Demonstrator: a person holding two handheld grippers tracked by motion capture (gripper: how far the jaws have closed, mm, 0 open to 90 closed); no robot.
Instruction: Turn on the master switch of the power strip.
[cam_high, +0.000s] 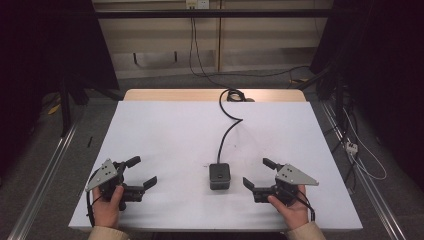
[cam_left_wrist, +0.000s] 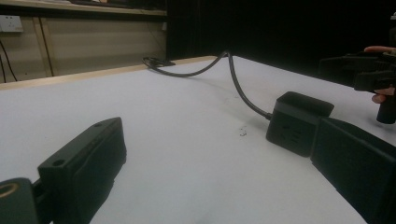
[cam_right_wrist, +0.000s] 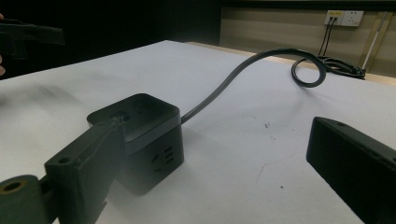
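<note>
A black cube power socket (cam_high: 219, 175) sits near the front middle of the white table (cam_high: 165, 130), its black cable (cam_high: 227, 131) running to the far edge. My left gripper (cam_high: 141, 172) rests at the front left, open and empty, jaws pointing toward the cube. My right gripper (cam_high: 259, 173) rests at the front right, also open and empty. In the left gripper view the cube (cam_left_wrist: 299, 122) lies just beyond the right jaw. The right gripper view has the cube (cam_right_wrist: 140, 135) close behind the left jaw, its cable (cam_right_wrist: 243, 74) curling away.
The cable coils (cam_high: 233, 95) at the table's far wooden edge. Wall outlets (cam_right_wrist: 344, 17) sit on the back wall. Metal rails (cam_high: 45, 175) run along both sides of the table on the floor. More cables (cam_high: 360, 150) lie on the floor at right.
</note>
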